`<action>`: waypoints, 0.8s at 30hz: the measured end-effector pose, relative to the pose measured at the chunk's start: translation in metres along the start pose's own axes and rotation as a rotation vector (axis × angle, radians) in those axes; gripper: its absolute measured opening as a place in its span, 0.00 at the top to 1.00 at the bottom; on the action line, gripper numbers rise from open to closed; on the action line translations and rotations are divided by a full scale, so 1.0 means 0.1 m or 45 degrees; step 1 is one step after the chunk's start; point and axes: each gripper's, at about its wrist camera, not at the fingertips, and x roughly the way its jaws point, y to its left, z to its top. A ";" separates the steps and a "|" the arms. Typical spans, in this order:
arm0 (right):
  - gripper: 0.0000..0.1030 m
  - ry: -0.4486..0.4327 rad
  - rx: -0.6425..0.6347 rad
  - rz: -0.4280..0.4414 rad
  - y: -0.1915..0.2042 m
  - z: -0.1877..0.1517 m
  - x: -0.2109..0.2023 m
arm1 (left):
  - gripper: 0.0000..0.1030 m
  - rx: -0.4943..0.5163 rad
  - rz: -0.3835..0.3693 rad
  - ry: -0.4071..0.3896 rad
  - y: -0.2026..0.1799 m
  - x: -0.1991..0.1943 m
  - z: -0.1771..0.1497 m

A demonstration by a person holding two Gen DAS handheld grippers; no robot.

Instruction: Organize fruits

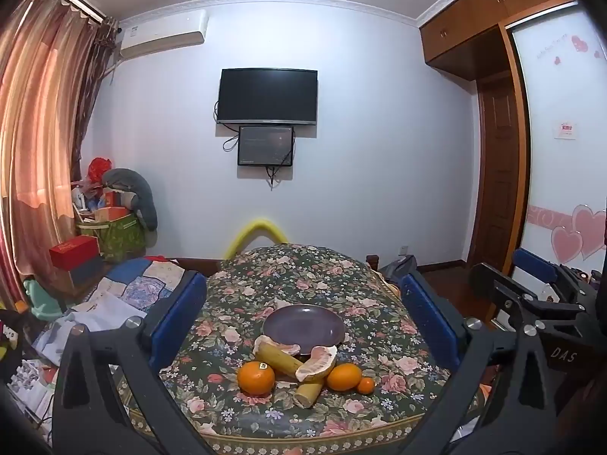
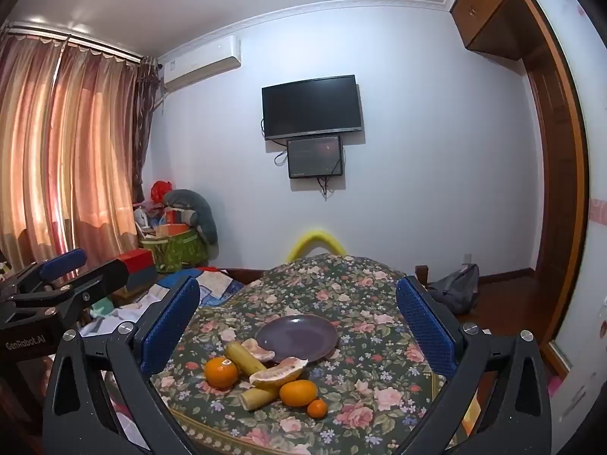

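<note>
Both grippers hang side by side above the near edge of a bed covered with a dark floral quilt [image 1: 303, 276], each pointing almost level toward the far wall. The left gripper [image 1: 303, 314] has its blue-padded fingers [image 1: 178, 314] spread wide, with nothing between them; the right gripper [image 2: 299, 326] is spread just as wide and equally empty. In the left wrist view the right gripper's black frame shows at the right edge, and in the right wrist view the left one shows at the left edge.

The fruit lies in a loose cluster on the quilt, in front of both grippers. A round, dull purple plate [image 1: 303, 325] sits flat on the quilt, with nothing on it. Just on its near side lie two peeled pomelo wedges with pale rind — the left wedge [image 1: 282, 349] touching the plate's rim, the right wedge [image 1: 316, 364] resting over a pale yellow-green stick of sugarcane [image 1: 288, 366] that runs diagonally under it. A large round orange with a small sticker [image 1: 256, 378] sits left of the cane. To the right a medium orange [image 1: 344, 377] sits beside the cane's cut end, and a small mandarin [image 1: 365, 385] touches its right side.

On the far white wall hangs a dark flat television [image 1: 267, 96] with a smaller screen [image 1: 265, 146] below it — pinkish curtains [image 1: 38, 132] cover the window on the left.
</note>
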 end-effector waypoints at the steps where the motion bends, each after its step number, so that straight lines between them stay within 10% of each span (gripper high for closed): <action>1: 0.00 -0.003 0.002 0.001 0.00 0.00 0.00 | 0.00 -0.001 0.006 -0.002 0.00 0.00 0.00; 24: 0.00 -0.014 0.004 0.005 0.02 0.07 -0.05 | 0.00 0.003 -0.009 0.004 0.01 0.07 -0.03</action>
